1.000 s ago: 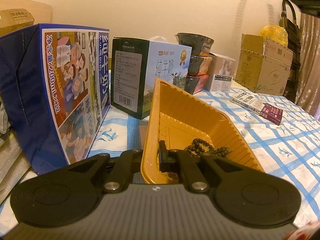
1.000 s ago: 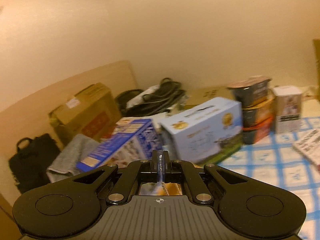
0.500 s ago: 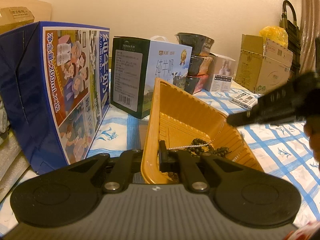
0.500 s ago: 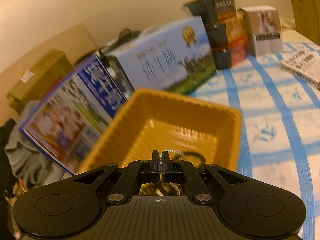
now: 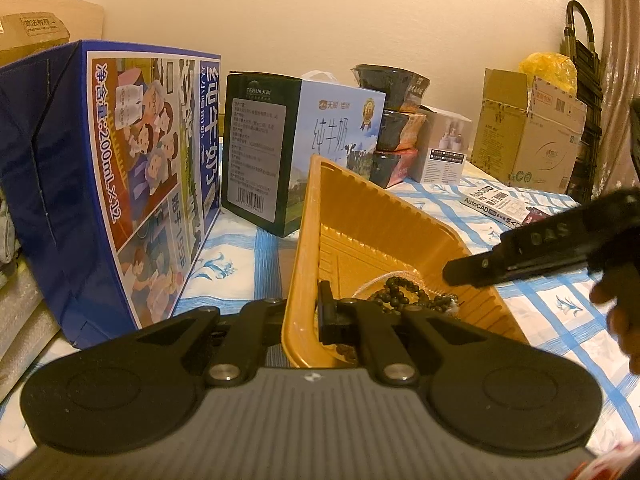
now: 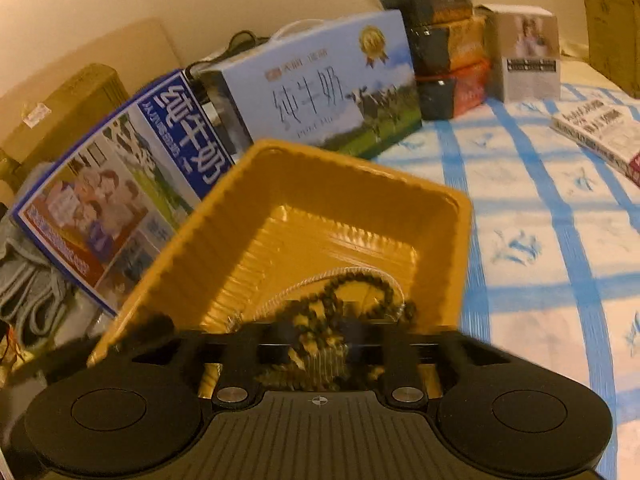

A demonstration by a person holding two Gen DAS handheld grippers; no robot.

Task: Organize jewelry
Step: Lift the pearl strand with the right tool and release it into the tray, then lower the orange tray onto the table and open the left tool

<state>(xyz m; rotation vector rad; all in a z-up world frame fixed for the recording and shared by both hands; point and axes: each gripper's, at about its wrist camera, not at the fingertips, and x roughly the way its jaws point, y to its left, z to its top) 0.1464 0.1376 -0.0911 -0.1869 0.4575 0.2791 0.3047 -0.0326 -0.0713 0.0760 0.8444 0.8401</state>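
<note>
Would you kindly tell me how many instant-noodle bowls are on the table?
3, in one stack behind the yellow tray: top bowl, middle bowl, bottom bowl, between the pale-blue milk box and white box. More may be hidden.

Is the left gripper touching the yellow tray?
Touching. The left wrist view shows the left gripper clamped on the yellow tray, one finger outside its wall, one inside.

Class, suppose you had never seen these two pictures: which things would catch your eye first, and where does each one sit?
The yellow tray in the middle stands out, its near wall clamped by the left gripper. Inside it lies a dark bead bracelet beside a pale chain, with the right gripper open just above them. Left of the tray stands a big blue milk carton on the blue-checked tablecloth.
</note>
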